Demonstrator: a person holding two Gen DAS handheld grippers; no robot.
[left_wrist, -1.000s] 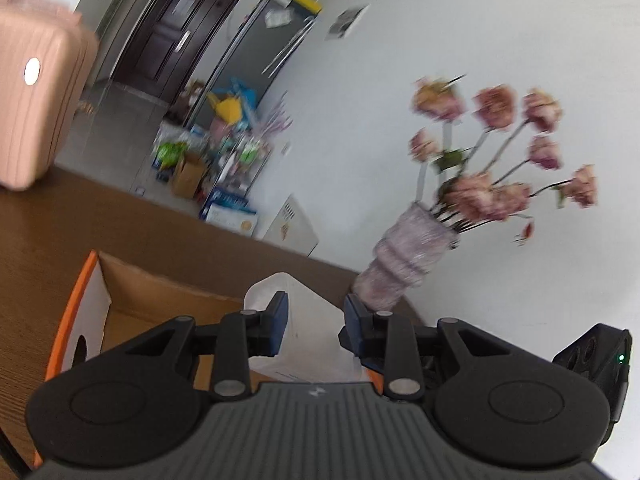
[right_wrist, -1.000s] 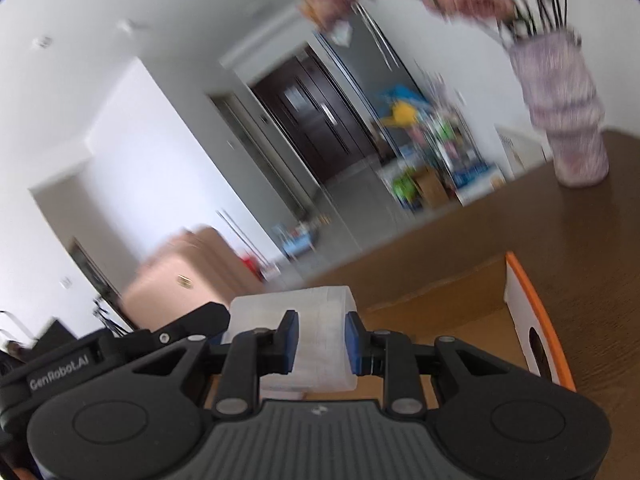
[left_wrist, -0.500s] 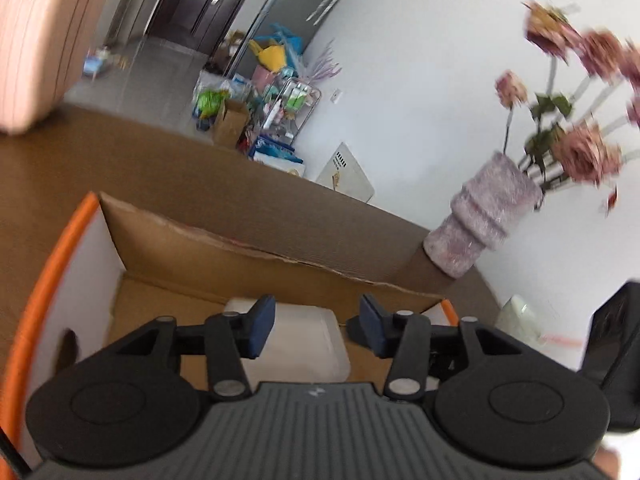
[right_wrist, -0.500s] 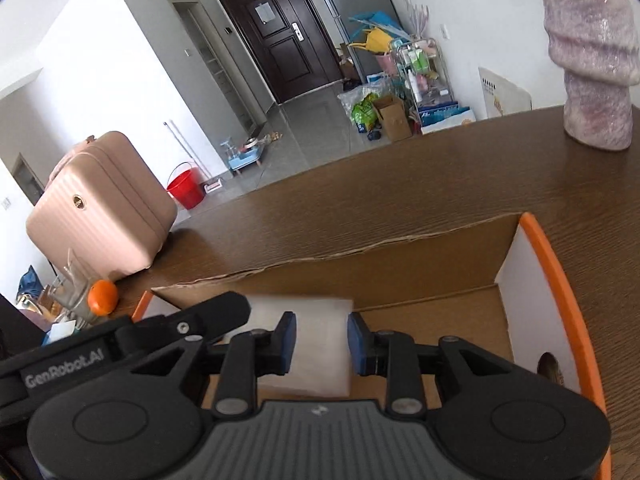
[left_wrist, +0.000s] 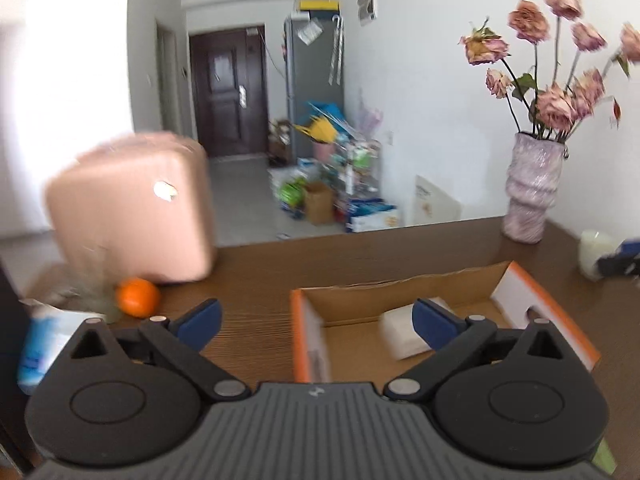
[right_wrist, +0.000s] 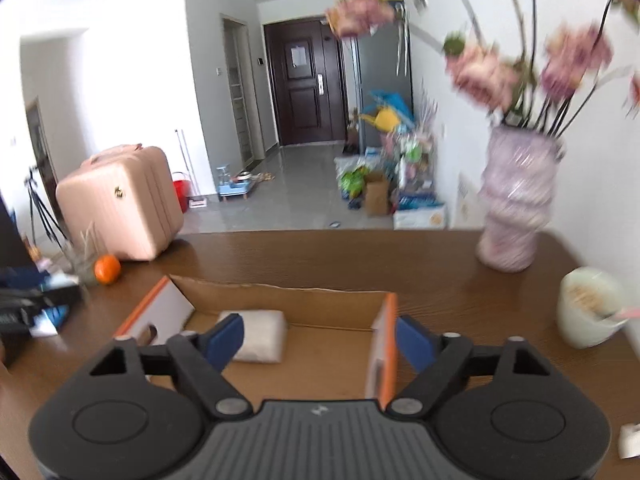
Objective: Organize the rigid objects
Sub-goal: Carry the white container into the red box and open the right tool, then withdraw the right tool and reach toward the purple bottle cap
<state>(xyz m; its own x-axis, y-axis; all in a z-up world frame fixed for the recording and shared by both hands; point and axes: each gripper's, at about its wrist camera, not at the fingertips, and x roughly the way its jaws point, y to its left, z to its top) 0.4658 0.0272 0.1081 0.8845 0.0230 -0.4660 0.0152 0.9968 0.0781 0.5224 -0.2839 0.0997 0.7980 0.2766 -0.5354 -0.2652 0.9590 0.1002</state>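
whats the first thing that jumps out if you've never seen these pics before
Probably the open cardboard box with orange edges in the middle of the brown table, a single white packet lying inside it. Next, the pale purple vase of dried pink roses at the table's far right corner, and the pink suitcase with an orange beside it on the far left. Both the left gripper and right gripper hang open, holding nothing.

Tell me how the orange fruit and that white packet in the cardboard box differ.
The small round orange fruit sits on the bare brown wooden table beside the pink suitcase; the flat white rectangular packet lies inside the orange-edged cardboard box. The fruit is bright and ball-shaped, the packet pale and slab-like. Neither is held: the left claw and right claw are both open.
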